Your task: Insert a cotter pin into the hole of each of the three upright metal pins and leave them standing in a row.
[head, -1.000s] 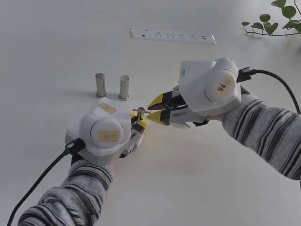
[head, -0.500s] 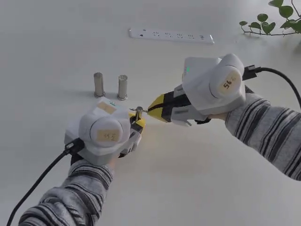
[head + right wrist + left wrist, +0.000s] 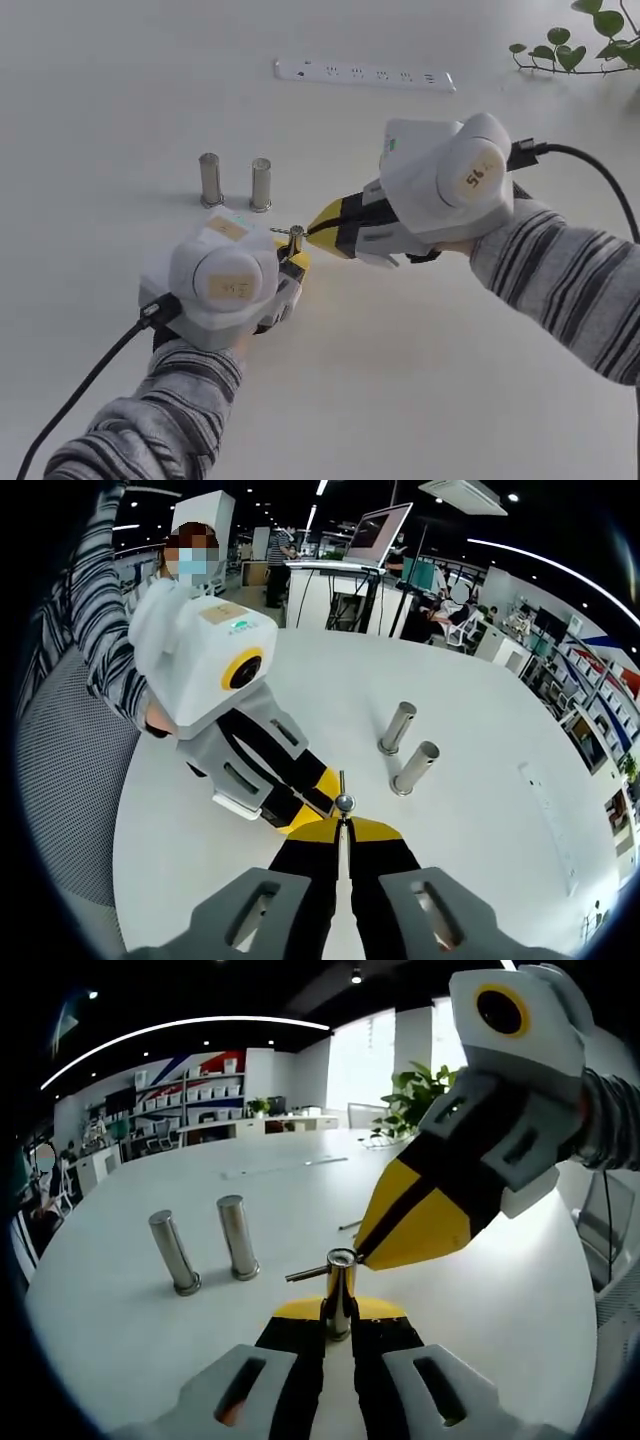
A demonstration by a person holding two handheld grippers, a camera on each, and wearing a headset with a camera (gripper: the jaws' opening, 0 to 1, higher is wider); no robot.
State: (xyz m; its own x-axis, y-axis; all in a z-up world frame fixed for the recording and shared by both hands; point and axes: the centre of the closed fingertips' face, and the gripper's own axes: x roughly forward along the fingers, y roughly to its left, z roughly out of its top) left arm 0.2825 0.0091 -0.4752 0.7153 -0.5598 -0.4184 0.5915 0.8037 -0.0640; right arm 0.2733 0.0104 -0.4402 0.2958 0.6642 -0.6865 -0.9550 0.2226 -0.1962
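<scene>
White workbench [image 3: 400, 380]: left gripper [image 3: 340, 1322] clamps metal pin [image 3: 340, 1285]; right gripper [image 3: 343, 825], labelled 95, pinches cotter pin [image 3: 305, 1274].

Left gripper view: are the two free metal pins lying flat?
No, one metal pin and the other pin both stand upright on the table.

First pin [image 3: 210, 180] and second pin [image 3: 260, 185]: bare steel cylinders, upright, side by side on the table [image 3: 400, 380]. Third pin [image 3: 340, 1285] is upright just beside them, clamped in the left gripper [image 3: 338, 1322]. Thin cotter pin [image 3: 306, 1273] lies horizontally through its top hole, tip protruding, other end pinched by the right gripper [image 3: 343, 825].
</scene>
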